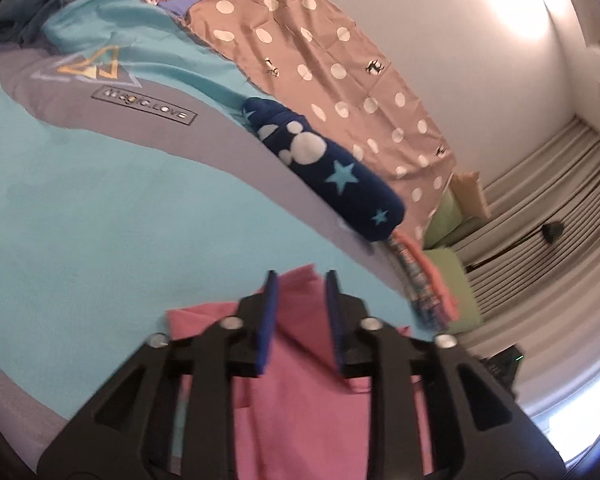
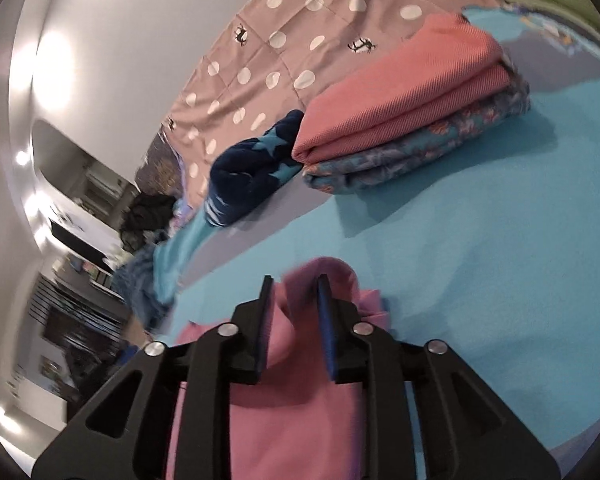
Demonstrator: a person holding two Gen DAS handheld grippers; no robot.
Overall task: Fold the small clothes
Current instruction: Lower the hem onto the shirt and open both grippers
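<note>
Lettering "MAGIC LOVE" [image 1: 144, 106] was legible on the teal bedcover [image 1: 80, 208]. Pink garment [image 1: 300, 380] lay on that bedcover beneath both tools. Left hand-held gripper [image 1: 300, 280] and right hand-held gripper [image 2: 294, 284] each stood apart, cloth between the jaws, unclamped.

Pink garment [image 1: 300, 392] lies on turquoise bedspread [image 1: 100, 240], partly folded, corner pointing away. Folded stack [image 2: 412, 120] beyond it: salmon piece on top of floral blue one. Navy roll [image 1: 328, 172] (stars, white dots) lies beside stack.
</note>
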